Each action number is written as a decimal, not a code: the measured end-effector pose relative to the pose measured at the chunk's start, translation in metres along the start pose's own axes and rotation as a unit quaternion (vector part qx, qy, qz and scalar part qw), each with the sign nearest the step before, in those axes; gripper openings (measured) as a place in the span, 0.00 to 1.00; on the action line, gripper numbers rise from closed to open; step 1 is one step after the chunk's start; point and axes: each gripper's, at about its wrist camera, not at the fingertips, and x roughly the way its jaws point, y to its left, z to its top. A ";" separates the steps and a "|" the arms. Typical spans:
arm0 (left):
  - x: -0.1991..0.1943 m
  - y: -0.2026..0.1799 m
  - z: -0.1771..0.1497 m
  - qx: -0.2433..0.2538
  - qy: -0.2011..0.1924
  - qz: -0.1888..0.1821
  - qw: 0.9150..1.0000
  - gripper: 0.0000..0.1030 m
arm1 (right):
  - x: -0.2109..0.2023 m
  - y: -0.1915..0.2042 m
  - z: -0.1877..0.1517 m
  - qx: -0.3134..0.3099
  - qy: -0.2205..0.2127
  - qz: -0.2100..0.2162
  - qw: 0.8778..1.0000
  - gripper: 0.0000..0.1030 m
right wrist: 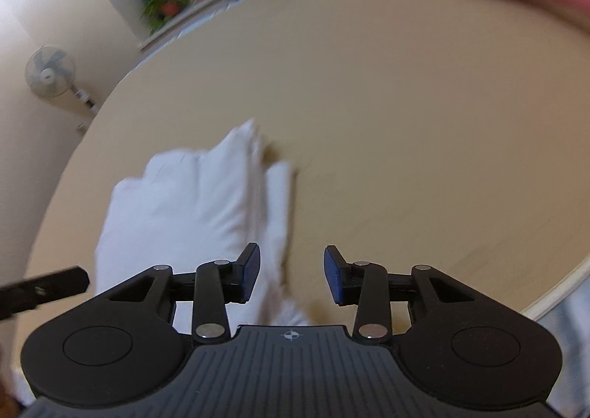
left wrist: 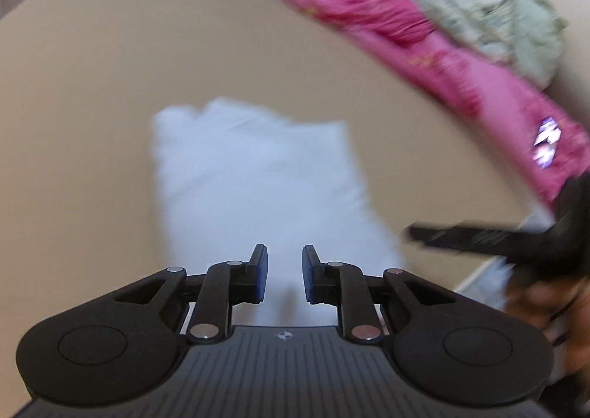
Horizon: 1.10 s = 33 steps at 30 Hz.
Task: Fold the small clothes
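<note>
Left wrist view: a white garment lies part-folded near the worktop's front edge, the left claw above it, jaws slightly apart and empty. The right claw, jaws wider apart and empty, hangs over its right edge. Pinching both near corners evenly should keep the next fold square.

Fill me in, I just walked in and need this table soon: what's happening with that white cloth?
A person is folding small clothes with a hand-held gripper in each hand. The white garment lies partly folded on the tan table. The left hand-held gripper and the right hand-held gripper both hover over it with jaws apart, gripping nothing. A pink garment and a pale green one wait at the far edge.
</note>
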 end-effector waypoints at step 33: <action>-0.007 0.024 -0.023 0.004 -0.023 0.029 0.999 0.21 | 0.072 0.016 0.055 0.051 -0.079 0.017 0.995 0.03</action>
